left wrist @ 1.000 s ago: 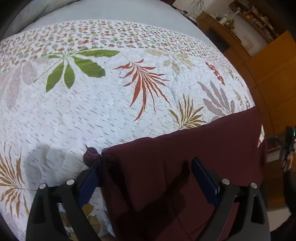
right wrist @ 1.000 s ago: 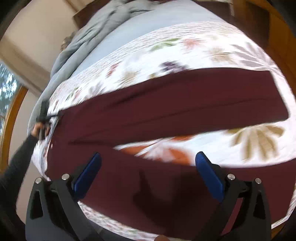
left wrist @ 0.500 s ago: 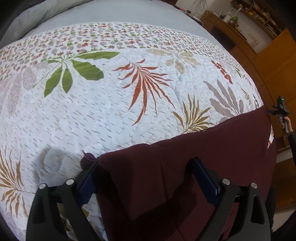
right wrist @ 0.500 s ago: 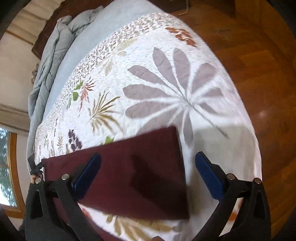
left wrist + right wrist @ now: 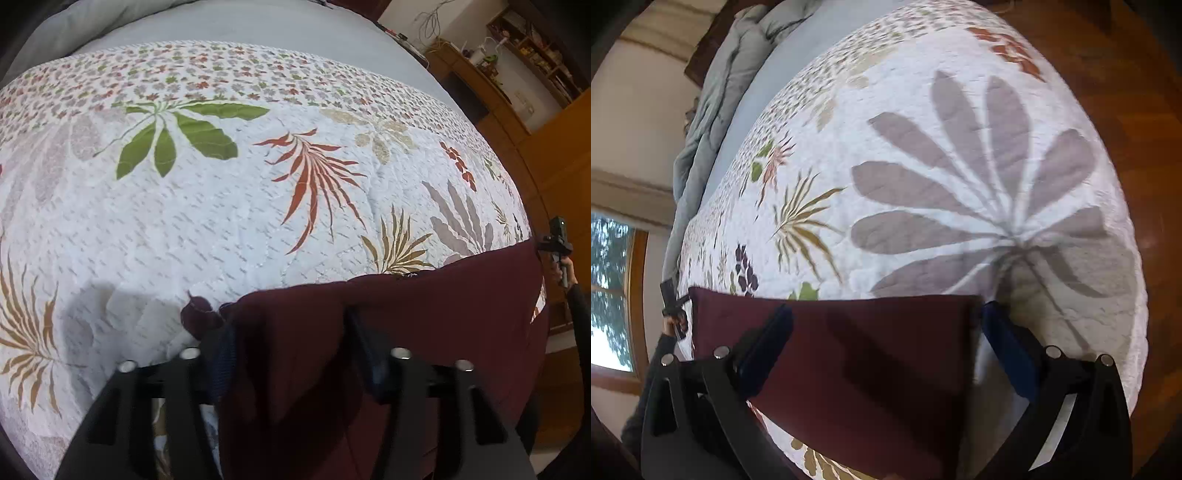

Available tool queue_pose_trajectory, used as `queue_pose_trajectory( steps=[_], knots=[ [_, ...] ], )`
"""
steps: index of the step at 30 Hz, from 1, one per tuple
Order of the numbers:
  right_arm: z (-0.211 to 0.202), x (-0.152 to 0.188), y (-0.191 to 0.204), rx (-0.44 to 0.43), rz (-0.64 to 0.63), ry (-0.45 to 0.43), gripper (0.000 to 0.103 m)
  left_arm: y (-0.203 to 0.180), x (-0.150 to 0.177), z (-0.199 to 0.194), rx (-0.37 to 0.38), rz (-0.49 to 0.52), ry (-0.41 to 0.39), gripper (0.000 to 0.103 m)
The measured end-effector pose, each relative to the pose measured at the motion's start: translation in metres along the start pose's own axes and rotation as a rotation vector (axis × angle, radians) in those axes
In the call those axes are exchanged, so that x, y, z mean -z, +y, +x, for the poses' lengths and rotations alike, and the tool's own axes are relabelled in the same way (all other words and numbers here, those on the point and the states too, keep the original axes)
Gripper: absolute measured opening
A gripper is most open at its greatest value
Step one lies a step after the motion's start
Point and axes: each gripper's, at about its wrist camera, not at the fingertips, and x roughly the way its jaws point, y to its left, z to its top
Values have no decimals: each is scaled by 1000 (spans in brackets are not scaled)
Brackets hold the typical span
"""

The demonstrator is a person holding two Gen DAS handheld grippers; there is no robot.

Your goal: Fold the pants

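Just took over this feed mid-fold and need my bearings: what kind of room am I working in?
Most likely a bedroom in a home. The pants lie on a bed covered by a leaf-print quilt, with a rumpled grey duvet at its far end, a wooden floor alongside, and a window nearby.

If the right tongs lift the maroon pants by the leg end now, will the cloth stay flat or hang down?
Probably it will hang: the maroon pants already bunch into soft folds between the left tongs. They look thin and light, lying flat on the quilt. The right tongs stand wide open, so one corner alone may sag.
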Motion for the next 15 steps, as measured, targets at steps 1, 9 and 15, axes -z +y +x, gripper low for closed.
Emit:
queue_pose_trajectory(
  steps=[1, 9, 15],
  knots=[
    [2, 1, 3, 8, -13, 6, 101, -1, 0, -1, 5, 5, 2, 42],
    [-6, 5, 15, 34, -32, -6, 21, -13, -1, -9, -24, 5, -38, 20],
    [-44, 14, 34, 53, -60, -93, 21, -23, 10, -43, 4, 5, -135, 18]
  ],
)
